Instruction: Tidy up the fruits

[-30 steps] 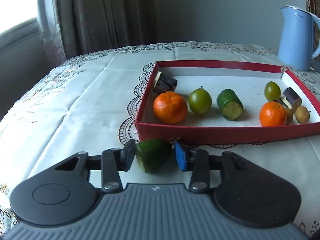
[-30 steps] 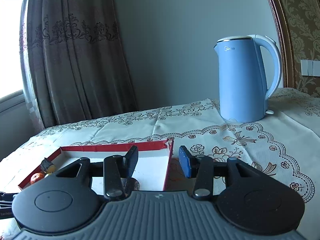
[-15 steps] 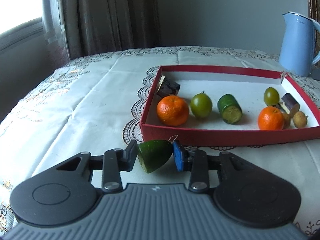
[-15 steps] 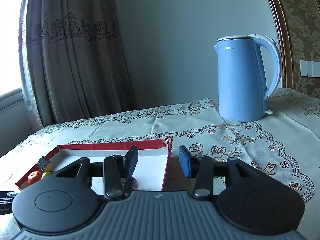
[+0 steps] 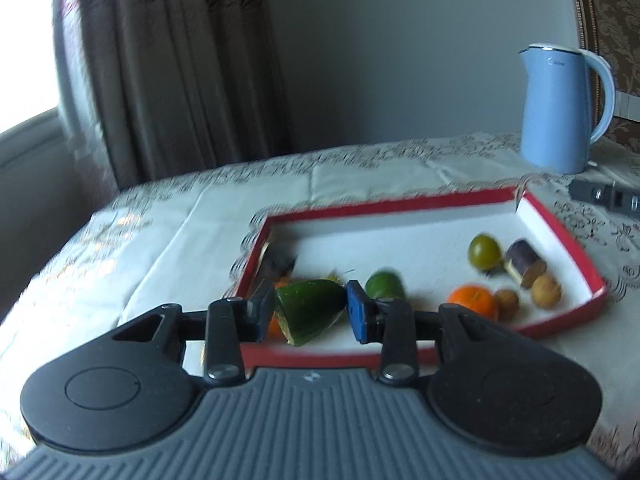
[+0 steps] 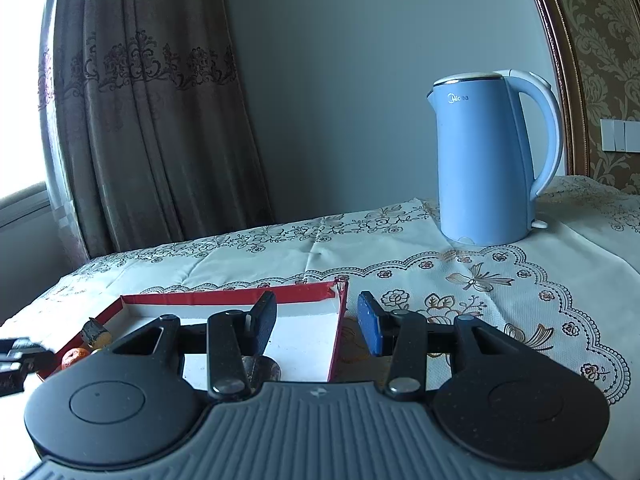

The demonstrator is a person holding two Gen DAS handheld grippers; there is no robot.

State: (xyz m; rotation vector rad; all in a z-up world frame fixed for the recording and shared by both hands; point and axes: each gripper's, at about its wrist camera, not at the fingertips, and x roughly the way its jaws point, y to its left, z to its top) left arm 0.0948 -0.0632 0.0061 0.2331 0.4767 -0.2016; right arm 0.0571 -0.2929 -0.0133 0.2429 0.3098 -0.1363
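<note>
Cucumber piece [image 5: 310,310] gripped, left view only; right gripper [image 6: 316,322] empty.

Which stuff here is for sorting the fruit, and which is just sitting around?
For the job:
- left gripper clamping the green cut piece
- red box
- fruit inside: orange, green fruit
- right gripper, open, holding nothing

Just sitting around:
- blue kettle
- tablecloth
- curtain
</note>
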